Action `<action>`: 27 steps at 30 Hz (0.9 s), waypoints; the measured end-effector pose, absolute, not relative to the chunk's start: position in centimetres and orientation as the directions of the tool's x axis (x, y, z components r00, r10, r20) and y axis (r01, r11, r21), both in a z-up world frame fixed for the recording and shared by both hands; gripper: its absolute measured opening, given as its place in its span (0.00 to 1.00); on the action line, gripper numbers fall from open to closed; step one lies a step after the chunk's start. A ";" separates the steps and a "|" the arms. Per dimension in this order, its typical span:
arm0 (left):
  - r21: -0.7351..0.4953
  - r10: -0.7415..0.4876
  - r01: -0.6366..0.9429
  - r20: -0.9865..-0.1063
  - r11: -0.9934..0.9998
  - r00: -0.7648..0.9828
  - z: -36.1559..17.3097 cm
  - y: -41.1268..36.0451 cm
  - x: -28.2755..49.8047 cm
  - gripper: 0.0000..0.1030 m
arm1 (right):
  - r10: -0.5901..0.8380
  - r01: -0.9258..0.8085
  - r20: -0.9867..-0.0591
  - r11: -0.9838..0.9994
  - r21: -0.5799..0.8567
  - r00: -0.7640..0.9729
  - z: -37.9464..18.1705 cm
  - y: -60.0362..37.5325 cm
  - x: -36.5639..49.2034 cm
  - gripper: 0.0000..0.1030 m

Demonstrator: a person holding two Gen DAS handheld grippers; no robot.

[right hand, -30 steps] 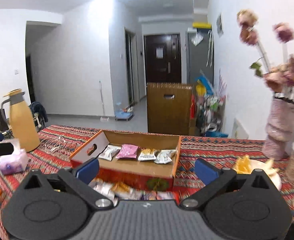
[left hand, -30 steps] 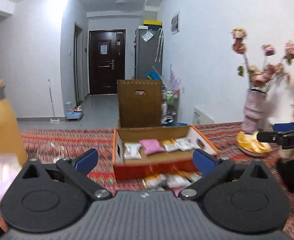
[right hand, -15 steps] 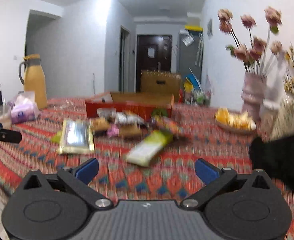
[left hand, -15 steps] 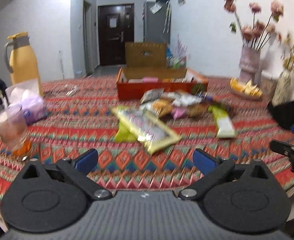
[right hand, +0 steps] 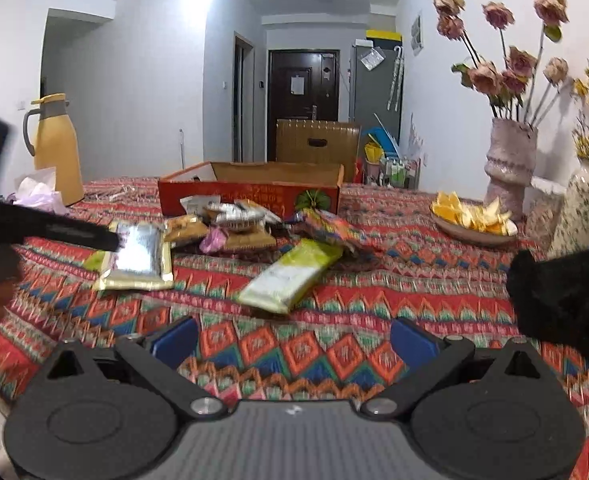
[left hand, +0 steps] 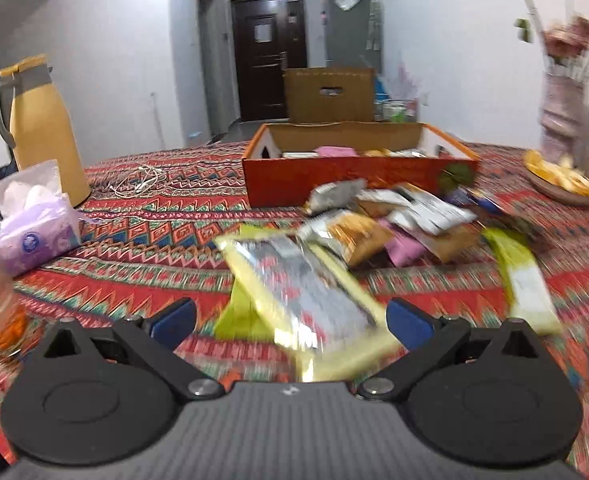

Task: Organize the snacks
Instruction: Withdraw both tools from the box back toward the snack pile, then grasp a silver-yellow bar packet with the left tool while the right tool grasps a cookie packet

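Many crinkled snack packets (left hand: pixel 374 224), loosely heaped

We can read no text here: the gold printing on the red front of the orange box (right hand: pixel 250 196) and the snack wrappers' (left hand: pixel 430 208) labels are too blurred
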State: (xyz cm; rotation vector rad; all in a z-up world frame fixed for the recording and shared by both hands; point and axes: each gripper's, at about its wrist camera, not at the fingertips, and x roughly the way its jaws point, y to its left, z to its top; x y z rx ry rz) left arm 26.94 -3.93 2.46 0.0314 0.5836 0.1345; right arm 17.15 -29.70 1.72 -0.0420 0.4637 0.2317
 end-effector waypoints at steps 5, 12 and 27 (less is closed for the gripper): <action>0.155 0.181 -0.111 -0.578 0.982 0.795 0.2 -4.7 33.9 1.00 | 0.218 -0.225 -0.436 0.974 0.036 0.873 2.5 -29.2 20.2 0.98; 0.204 0.120 0.004 -0.590 0.979 0.799 -1.7 -3.2 33.3 0.98 | 0.281 -0.322 -0.452 0.947 -0.014 0.846 3.5 -26.0 24.3 0.91; 0.138 0.079 -0.004 -0.543 0.990 0.836 0.2 2.9 29.7 0.98 | 0.406 -0.586 -0.588 0.797 -0.147 0.700 1.3 -10.8 39.4 0.63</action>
